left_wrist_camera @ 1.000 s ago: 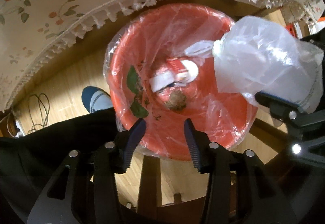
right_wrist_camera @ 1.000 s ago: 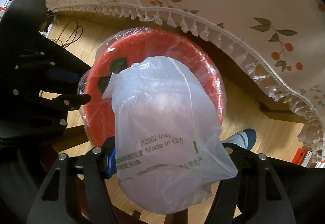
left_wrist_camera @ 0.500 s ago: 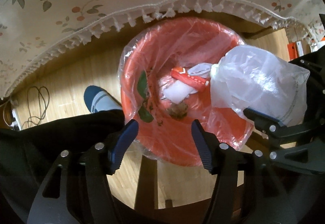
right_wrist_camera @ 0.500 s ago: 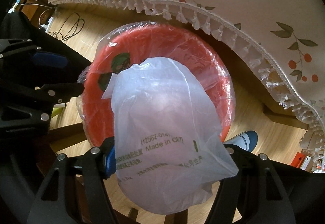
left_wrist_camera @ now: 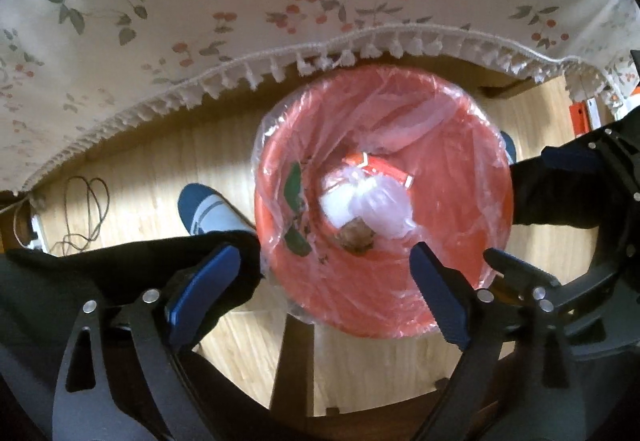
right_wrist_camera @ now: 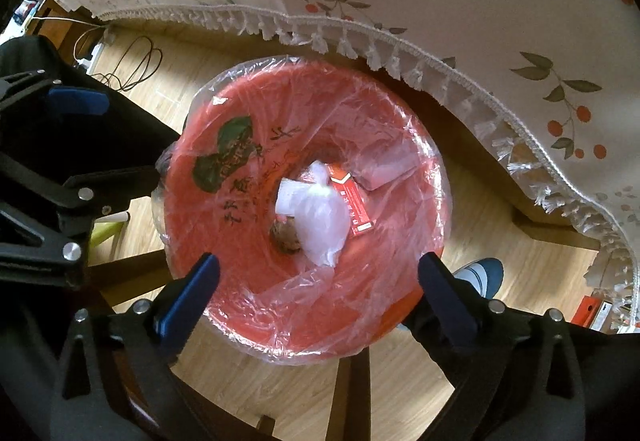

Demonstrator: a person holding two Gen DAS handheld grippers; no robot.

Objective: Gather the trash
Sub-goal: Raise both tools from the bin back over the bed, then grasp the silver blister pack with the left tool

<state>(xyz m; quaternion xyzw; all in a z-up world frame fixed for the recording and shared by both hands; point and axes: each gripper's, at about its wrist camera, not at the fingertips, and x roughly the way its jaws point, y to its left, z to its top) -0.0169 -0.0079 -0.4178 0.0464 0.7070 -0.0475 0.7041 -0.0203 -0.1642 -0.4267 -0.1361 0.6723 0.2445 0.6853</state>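
Wooden floor (right_wrist_camera: 472, 225); bagged trash (right_wrist_camera: 320, 217) below parted right hand-held gripper (right_wrist_camera: 320, 289).

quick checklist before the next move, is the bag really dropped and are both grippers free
1. Knotted clear plastic bag lies at the bottom of the round red bin: ok.
2. Right gripper open, nothing between its fingers: ok.
3. Left gripper open and empty: ok.
4. Clear liner wraps over the bin rim: ok on the visible side, near edge partly hidden.
5. Bin has room above the bag, red carton and brown lump: ok.
6. More trash on the floral tablecloth: cannot tell.
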